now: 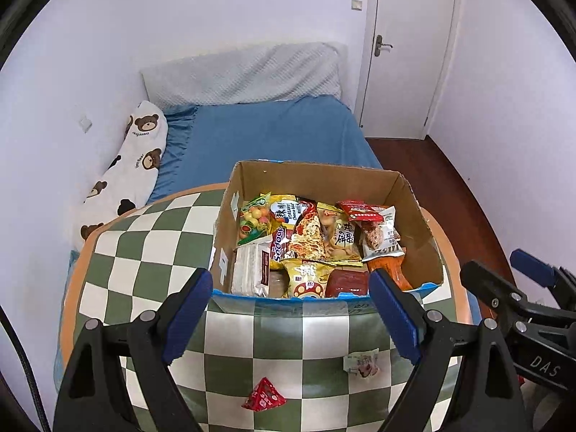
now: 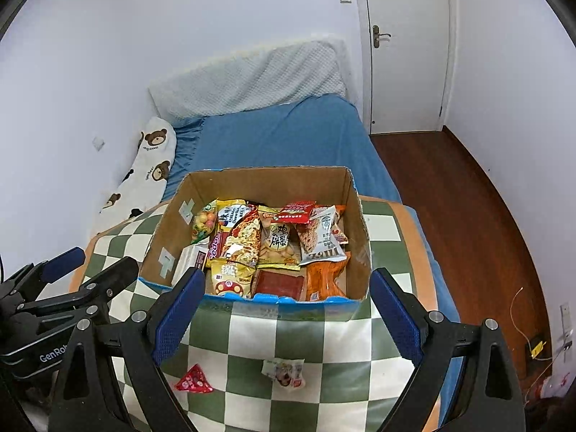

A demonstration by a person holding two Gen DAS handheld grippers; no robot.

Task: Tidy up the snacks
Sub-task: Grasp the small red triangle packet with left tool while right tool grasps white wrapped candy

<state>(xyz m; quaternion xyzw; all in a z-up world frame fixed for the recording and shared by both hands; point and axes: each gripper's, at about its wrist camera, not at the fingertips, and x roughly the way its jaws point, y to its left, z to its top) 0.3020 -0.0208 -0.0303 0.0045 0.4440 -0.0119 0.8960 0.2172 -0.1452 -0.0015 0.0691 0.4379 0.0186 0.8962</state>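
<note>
A cardboard box (image 1: 417, 212) (image 2: 162, 237) full of several snack packets stands on a green-and-white checkered table (image 1: 151, 262) (image 2: 324, 338). In front of the box lie two loose snacks: a small red triangular packet (image 1: 263, 394) (image 2: 194, 379) and a small white wrapped sweet (image 1: 363, 361) (image 2: 285, 372). My left gripper (image 1: 291, 318) hangs open above the table's near part, nothing between its blue pads. My right gripper (image 2: 287, 318) is open too, also holding nothing. Each gripper shows at the edge of the other's view.
The table stands over a bed with a blue sheet (image 1: 273, 133) (image 2: 288, 136), a bear-print pillow (image 1: 133, 176) (image 2: 147, 169) along the left wall and a padded headboard (image 1: 244, 73). A white door (image 1: 406, 46) (image 2: 406, 46) and wooden floor (image 2: 468, 198) lie to the right.
</note>
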